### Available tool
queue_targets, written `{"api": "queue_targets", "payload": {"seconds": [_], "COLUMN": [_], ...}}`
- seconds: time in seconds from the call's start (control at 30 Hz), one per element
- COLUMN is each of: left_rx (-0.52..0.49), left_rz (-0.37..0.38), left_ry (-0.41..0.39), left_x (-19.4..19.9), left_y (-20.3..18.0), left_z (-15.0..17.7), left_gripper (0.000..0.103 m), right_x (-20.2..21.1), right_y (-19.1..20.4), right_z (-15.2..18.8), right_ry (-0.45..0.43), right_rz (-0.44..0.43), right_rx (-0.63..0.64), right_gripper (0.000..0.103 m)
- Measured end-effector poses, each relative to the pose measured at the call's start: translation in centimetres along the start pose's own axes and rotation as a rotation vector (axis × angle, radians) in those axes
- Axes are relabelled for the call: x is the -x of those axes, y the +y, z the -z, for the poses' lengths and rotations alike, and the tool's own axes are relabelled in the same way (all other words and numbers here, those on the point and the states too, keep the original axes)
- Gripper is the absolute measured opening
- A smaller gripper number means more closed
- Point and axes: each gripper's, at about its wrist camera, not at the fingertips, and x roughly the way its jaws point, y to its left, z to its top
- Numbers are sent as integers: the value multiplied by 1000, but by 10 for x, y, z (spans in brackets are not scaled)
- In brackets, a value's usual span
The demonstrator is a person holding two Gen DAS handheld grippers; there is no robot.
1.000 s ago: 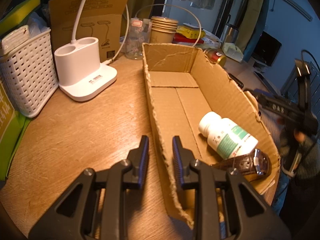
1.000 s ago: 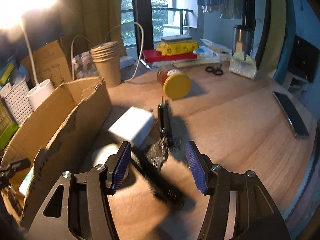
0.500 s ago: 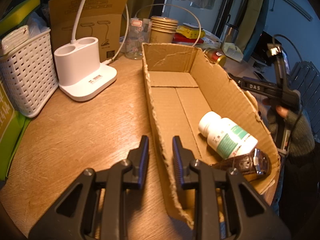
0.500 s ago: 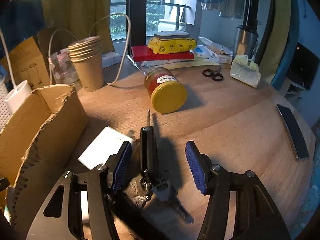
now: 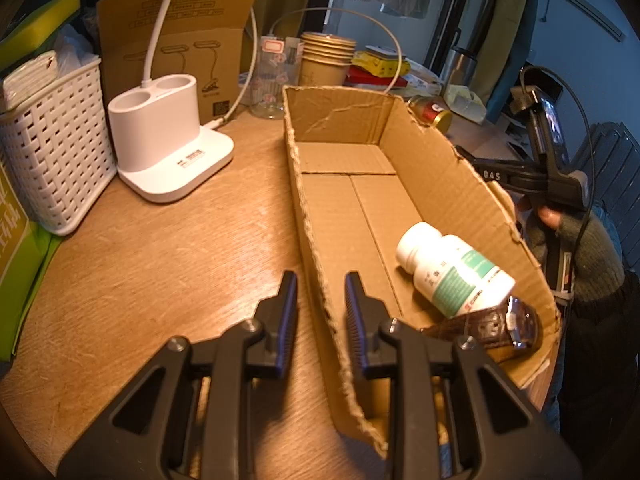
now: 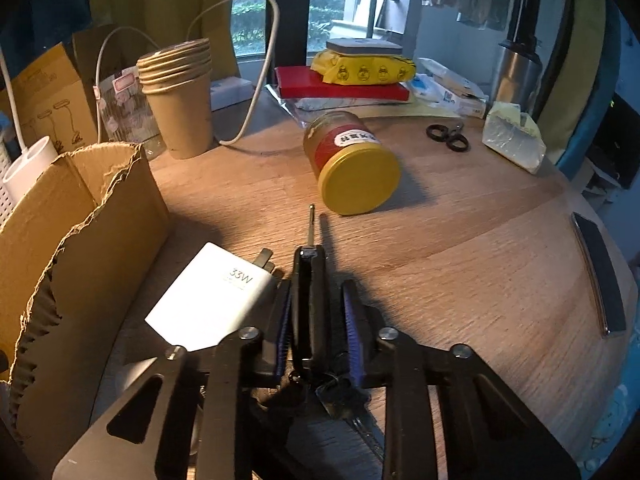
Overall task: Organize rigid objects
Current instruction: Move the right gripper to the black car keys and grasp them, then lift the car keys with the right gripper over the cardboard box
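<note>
A black car key [image 6: 308, 300] with its blade folded out lies just beside the cardboard box [image 5: 360, 208], where a white bottle [image 5: 452, 272] and watch [image 5: 496, 324] rest.

The lower end of the black folding key [image 6: 308, 304] is being covered by the fingers of the right gripper [image 6: 316, 320], and the dark items bunched beneath it cannot be told apart. Whether both pads are being pressed against the key cannot be made out. The near corner of the white charger [image 6: 212, 300] is being hidden behind the gripper's arm. The near end of the cardboard box [image 5: 360, 208] is being masked by the left gripper [image 5: 320, 312], and its far wall is concealing the worktop beyond. Part of the watch [image 5: 504, 320] strap is being overlapped by the white pill bottle [image 5: 452, 272]. The bottle's label print is being rendered too small to read.
</note>
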Motion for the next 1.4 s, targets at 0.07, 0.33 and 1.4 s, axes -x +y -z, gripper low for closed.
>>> {"api": "queue_targets", "payload": {"seconds": [0.07, 0.33, 1.4], "left_rx": [0, 1, 0], "left_rz": [0, 0, 1], "left_ry": [0, 0, 1], "left_x": [0, 0, 0], "left_y": [0, 0, 0], "left_z": [0, 0, 0], "left_gripper": [26, 26, 26], "right_x": [1, 14, 165], "right_y": [0, 2, 80], "right_z": [0, 3, 5], "right_ry": [-4, -57, -359], "right_rz": [-6, 5, -126], "right_rx": [-4, 3, 153], "right_gripper": [18, 18, 18]}}
